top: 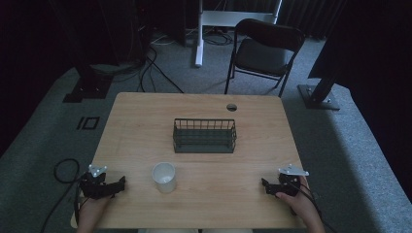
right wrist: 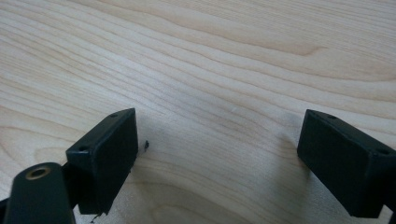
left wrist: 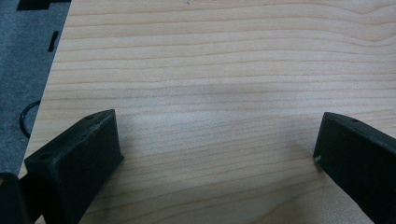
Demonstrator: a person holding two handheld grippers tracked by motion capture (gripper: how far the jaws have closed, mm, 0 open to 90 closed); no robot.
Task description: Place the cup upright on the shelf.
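As seen from the high view, the wooden worktop carries a dark wire basket at its centre and a translucent white cup standing upright nearer the person, left of centre and well apart from the basket. The left gripper rests at the near left corner, held by the left hand; the right gripper rests at the near right corner, held by the right hand. A black folding chair stands on the grey floor beyond the far edge. In the left gripper view, the two black fingers stand wide apart over bare wood with nothing between them. In the right gripper view, the fingers are likewise spread wide and empty above the wood grain.
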